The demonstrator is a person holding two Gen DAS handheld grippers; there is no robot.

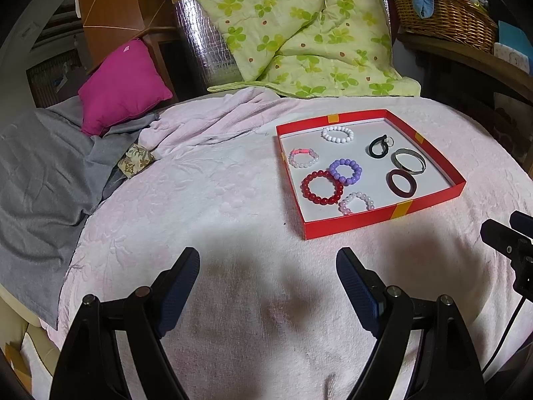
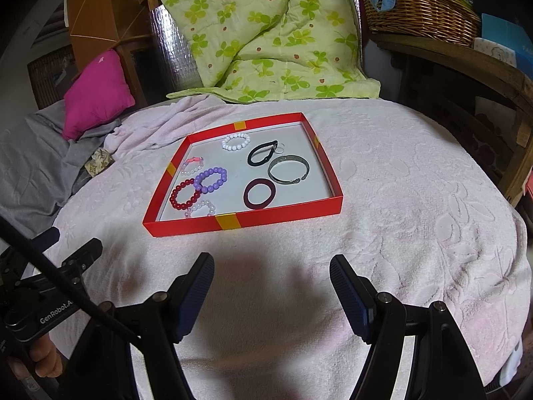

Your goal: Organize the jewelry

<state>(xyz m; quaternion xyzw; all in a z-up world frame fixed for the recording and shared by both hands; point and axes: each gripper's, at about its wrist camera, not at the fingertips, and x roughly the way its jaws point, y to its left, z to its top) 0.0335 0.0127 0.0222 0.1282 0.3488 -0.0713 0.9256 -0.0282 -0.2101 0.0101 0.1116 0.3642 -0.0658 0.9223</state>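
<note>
All 8 pieces already sit inside the red tray point(image 2: 245, 221): the beaded bracelets, from the red bead bracelet point(image 2: 184, 196) to the purple one point(image 2: 211, 179), on its left half, the bangles such as the silver cuff point(image 2: 288, 169) on its right. Little looks left to sort. The left gripper point(image 1: 268, 286) and right gripper point(image 2: 271, 291) hover before it, jaws spread, holding nothing. The pink towel point(image 2: 399, 233) covers the bed; a magenta cushion point(image 1: 123, 88) lies left, a wicker basket point(image 2: 423, 6) right.

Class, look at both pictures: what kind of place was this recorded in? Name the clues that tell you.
Most likely a lived-in home room, perhaps a bedroom. A clover-print quilt and pink cushion sit behind a surface draped in a pink towel-like cover, beside a wicker basket.
</note>
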